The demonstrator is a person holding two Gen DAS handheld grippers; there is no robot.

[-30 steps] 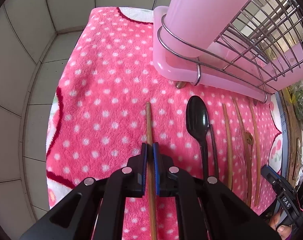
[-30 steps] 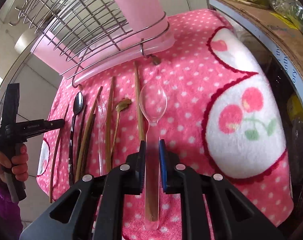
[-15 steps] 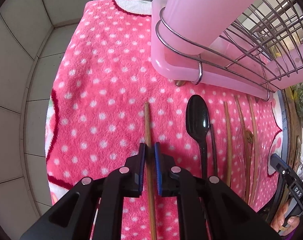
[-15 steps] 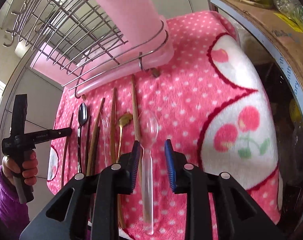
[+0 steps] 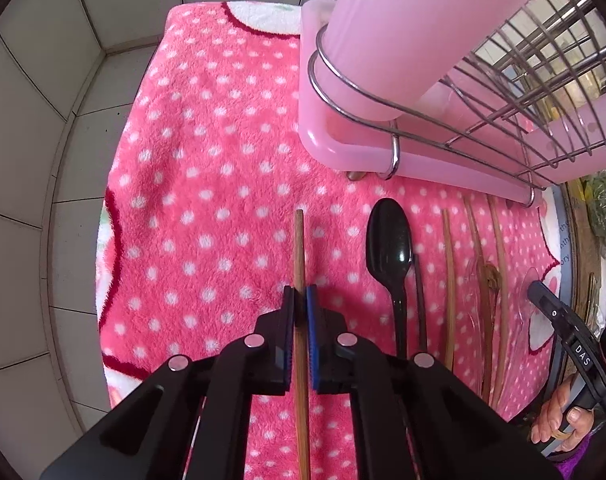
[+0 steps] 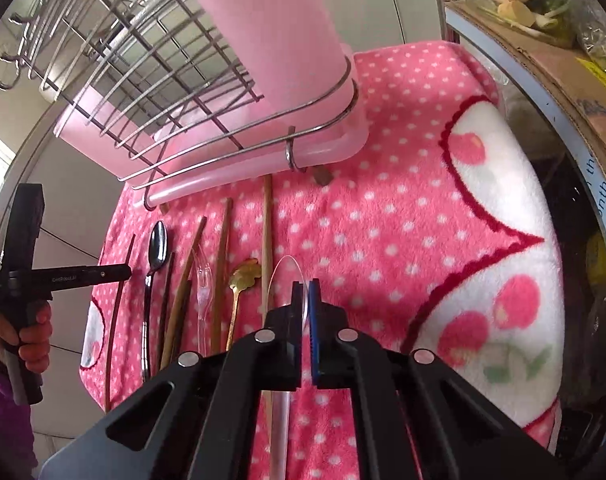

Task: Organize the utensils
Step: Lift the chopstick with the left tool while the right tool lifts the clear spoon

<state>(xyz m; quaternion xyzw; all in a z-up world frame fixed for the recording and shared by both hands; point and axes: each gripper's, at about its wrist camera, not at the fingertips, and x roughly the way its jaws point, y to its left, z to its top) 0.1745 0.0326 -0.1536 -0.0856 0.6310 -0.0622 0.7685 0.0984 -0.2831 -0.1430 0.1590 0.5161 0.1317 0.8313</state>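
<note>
My left gripper is shut on a brown wooden chopstick that points forward over the pink dotted towel. My right gripper is shut on a clear plastic spoon, gripped at its bowl and tilted on edge; its handle runs back under the jaws. On the towel lie a black spoon, also seen in the right wrist view, several wooden chopsticks, a clear fork and a gold spoon. A pink utensil cup stands in the wire rack.
The wire dish rack on its pink drip tray stands behind the utensils. Tiled wall is to the left. A cardboard box with vegetables sits at the right edge. The other hand-held gripper shows at the left.
My right gripper opened over the clear spoon, then shut on it and lifted it on edge. My left gripper stayed shut on the chopstick and rose slightly.
</note>
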